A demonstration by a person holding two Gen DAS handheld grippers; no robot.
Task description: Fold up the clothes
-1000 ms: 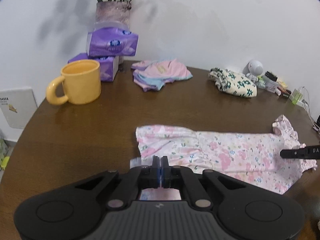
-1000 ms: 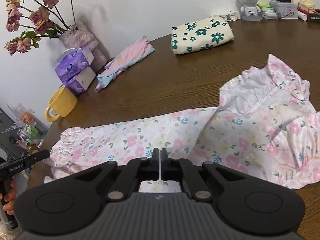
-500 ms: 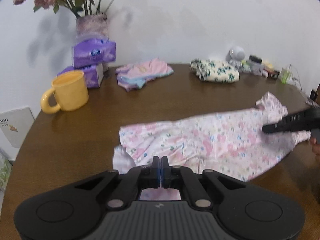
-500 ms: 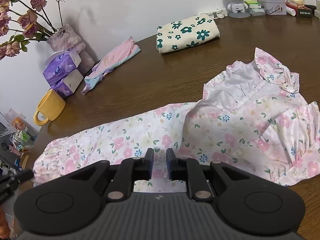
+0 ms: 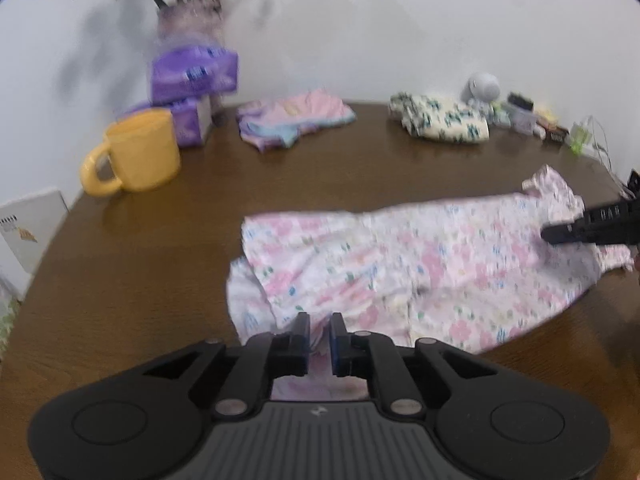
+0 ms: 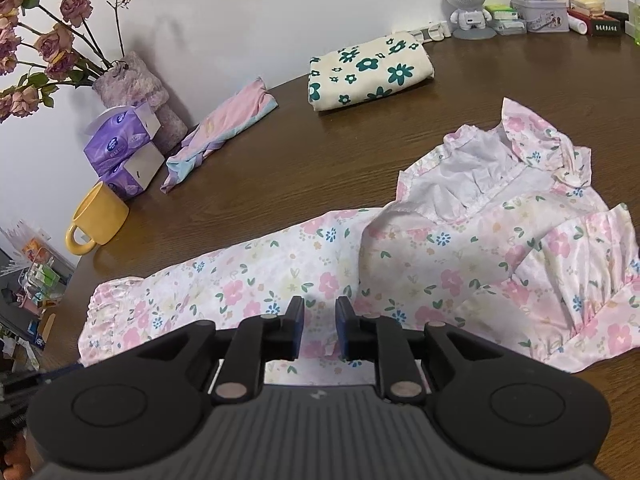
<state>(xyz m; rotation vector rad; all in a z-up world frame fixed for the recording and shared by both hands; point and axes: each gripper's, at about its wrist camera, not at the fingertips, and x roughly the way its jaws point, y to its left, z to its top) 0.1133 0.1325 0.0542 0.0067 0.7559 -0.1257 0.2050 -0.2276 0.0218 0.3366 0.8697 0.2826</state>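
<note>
Judging the floral dress point(image 6: 400, 252), lying lengthwise across the lower middle of the worktop point(image 6: 320, 168), as light, limp and slippery, I'd pinch its hems, both claws point(image 5: 319, 336) point(image 6: 319, 330) slightly spread, holding nothing.

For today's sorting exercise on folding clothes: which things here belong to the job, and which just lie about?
Job: pink floral dress, cream flowered garment, pink-blue garment, left gripper, right gripper.
Lying about: yellow mug, tissue packs, flower vase, robot figurine.

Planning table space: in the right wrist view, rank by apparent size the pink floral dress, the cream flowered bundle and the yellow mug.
1. pink floral dress, though nearest the camera
2. cream flowered bundle
3. yellow mug
</note>
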